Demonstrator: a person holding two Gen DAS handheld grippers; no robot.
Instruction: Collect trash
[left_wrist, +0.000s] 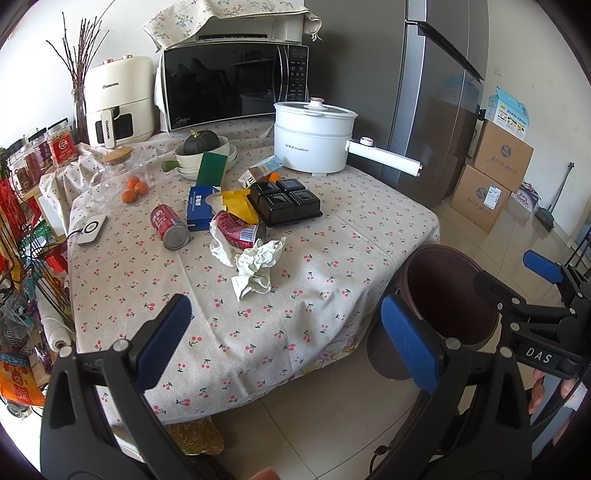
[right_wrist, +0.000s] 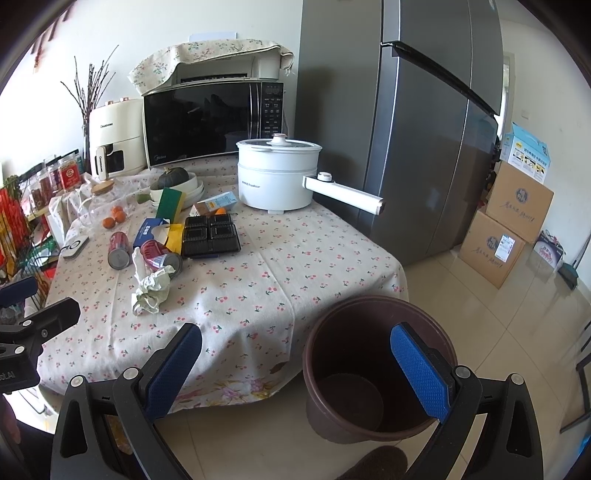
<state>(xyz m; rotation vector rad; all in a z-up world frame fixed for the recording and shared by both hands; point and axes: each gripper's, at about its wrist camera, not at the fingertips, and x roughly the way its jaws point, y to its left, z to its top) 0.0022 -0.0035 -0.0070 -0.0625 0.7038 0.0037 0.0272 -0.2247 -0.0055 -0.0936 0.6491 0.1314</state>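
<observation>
While a crumpled white paper wad (left_wrist: 258, 267) is lying near the front of the cherry-print tablecloth (left_wrist: 314, 295), it is partly hiding one of two red drink cans (left_wrist: 238, 232); the other red can (left_wrist: 169, 227) is lying clear beside it. We are holding our left gripper (left_wrist: 286, 336) and right gripper (right_wrist: 295, 363) spread wide, pinching nothing. One round brown plastic bin (right_wrist: 376, 365) is standing on the floor just beside the table, its base cut off by our fingers (right_wrist: 419, 371).
</observation>
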